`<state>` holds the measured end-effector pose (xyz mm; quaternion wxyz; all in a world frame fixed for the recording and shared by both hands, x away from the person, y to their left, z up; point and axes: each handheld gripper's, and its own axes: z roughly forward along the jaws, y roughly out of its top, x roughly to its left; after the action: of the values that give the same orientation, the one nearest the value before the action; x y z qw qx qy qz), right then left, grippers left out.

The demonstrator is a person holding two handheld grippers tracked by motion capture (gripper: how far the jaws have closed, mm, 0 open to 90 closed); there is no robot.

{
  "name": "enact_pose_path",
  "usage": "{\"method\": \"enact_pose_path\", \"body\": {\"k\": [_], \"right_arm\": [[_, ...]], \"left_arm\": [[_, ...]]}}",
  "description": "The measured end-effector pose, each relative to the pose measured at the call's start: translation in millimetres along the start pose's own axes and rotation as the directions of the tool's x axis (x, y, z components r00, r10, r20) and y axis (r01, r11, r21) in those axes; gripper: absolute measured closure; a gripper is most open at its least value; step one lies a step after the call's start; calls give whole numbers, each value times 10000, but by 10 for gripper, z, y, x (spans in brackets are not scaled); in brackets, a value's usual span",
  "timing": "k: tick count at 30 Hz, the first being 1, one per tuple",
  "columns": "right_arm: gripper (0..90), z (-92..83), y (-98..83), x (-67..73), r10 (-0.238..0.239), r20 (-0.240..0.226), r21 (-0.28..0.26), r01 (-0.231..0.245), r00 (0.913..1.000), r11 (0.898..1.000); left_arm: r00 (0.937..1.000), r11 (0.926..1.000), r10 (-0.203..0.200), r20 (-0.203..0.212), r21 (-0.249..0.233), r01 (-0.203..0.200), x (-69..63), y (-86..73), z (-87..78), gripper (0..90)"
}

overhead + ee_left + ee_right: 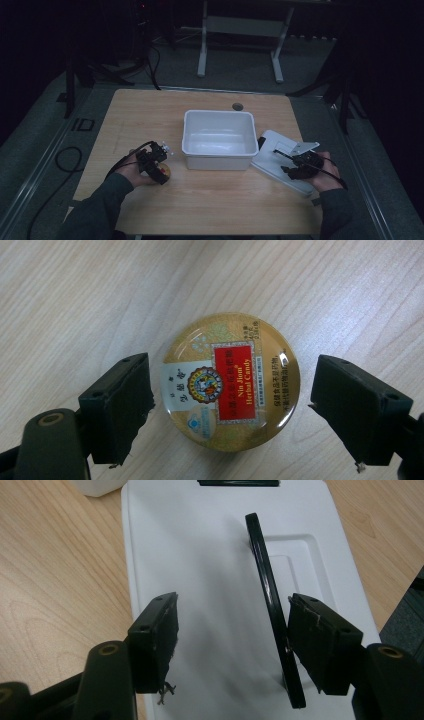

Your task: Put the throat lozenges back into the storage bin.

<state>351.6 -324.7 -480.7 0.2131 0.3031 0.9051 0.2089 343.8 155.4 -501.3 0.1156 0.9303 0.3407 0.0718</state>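
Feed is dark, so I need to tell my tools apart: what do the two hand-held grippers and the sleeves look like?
Both are black. The left hand-held gripper trails a looping black cable; its jaws carry thick black pads with frayed edges and screw holes. The right hand-held gripper has a grey plate on top and a black cable; its pads are frayed too. Dark sleeves cover both forearms.

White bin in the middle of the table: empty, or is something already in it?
Empty. The high view shows the white bin's bare floor, and the candy tin lies on the table outside it.
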Motion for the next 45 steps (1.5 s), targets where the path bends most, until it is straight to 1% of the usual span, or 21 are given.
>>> {"method": "enact_pose_path", "body": {"k": [6, 7, 8, 9, 13, 17, 19, 24, 29, 35, 40, 42, 45], "right_arm": [[368, -4, -3, 2, 10, -1, -18, -10, 10000, 10000], [368, -5, -5, 1, 20, -7, -20, -20, 10000, 10000], [368, -6, -8, -1, 20, -14, -22, -20, 10000, 10000], [368, -6, -8, -1, 20, -14, -22, -20, 10000, 10000], [369, -7, -13, -3, 9, -14, -37, -9, 10000, 10000], [368, -10, -12, -2, -2, -6, -34, 2, 10000, 10000], [368, -11, -13, -2, -7, -4, -35, 7, 10000, 10000], [368, -8, -16, -3, 4, -17, -52, -5, 10000, 10000], [369, -11, -19, -3, 7, -21, -46, -8, 10000, 10000], [369, -3, -26, -6, 22, -28, -15, -22, 10000, 10000], [369, -5, -27, -8, 33, -40, -5, -33, 10000, 10000], [369, -7, -28, -8, 16, -42, 3, -16, 10000, 10000], [368, -5, -29, -7, 29, -46, -7, -29, 10000, 10000]], "left_arm": [[10000, 9997, 56, -18, 232, -55, -2, 19, 40, 155], [10000, 9997, -8, -72, 235, 9, -6, 21, 50, 150], [9999, 9996, 30, -124, 294, -27, -4, 24, 60, 146], [10000, 9994, 51, -32, 348, -50, -4, 25, 70, 146], [9999, 9988, 112, 1, 468, -112, -5, 34, 103, 146], [10000, 9987, 76, -27, 511, -74, 10, 35, 130, 146], [10000, 9985, 52, 70, 538, -55, 17, 32, 143, 150], [10000, 9980, 32, 69, 630, -36, 32, 30, 174, 155], [9998, 9977, 29, 210, 682, -43, 43, 27, 192, 195], [9997, 9974, 16, 263, 715, -34, 49, 28, 192, 200], [9997, 9972, 13, 226, 752, -30, 47, 31, 191, 203], [9999, 9966, 63, 125, 816, -73, 46, 30, 181, 205], [9999, 9972, 32, 108, 744, -40, 48, 25, 172, 206]]}}
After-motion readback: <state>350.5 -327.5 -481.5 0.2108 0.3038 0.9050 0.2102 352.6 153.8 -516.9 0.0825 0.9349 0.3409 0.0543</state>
